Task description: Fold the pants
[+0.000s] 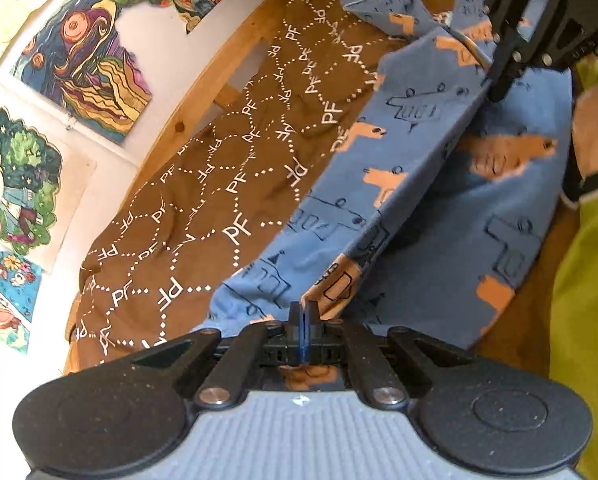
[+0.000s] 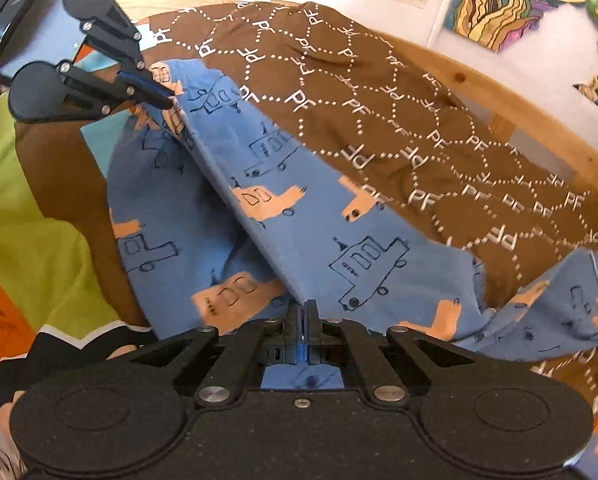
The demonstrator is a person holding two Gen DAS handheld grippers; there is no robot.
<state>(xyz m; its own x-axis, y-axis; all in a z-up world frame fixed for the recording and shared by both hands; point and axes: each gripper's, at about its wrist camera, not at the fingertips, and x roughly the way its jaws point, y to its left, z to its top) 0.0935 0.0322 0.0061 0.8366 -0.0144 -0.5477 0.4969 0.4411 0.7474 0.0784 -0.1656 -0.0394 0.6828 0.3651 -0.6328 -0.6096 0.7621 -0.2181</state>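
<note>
In the left wrist view, drawings [image 1: 79,56] hang on the white wall from nine to eleven o'clock. Right of them a wooden bed frame [image 1: 203,80] runs up toward twelve. A brown cover [image 1: 219,184] printed with dotted lines and "PF" fills the middle. The pants [image 1: 439,216], blue with orange and outlined vehicles, lie on it from six o'clock up to one, with a taut fold edge running between the two grippers. The left gripper [image 1: 303,322] at six o'clock has its jaws fully closed, pinching the pants' edge. At one o'clock the right gripper [image 1: 503,80] is also closed on the fabric. A green and orange blanket [image 1: 579,280] shows at three to four o'clock.

In the right wrist view, that blanket [image 2: 39,216] sits at eight to nine o'clock. The left gripper [image 2: 167,98] comes in at ten o'clock, its jaws together on the far end of the fold. The pants [image 2: 319,220] stretch from there down to six, with one leg trailing off to four o'clock. The right gripper [image 2: 303,312] at six o'clock is clamped tight on the fold. The cover [image 2: 419,120] lies from twelve to three, with the frame [image 2: 519,96] and drawings [image 2: 507,4] beyond at one to two.
</note>
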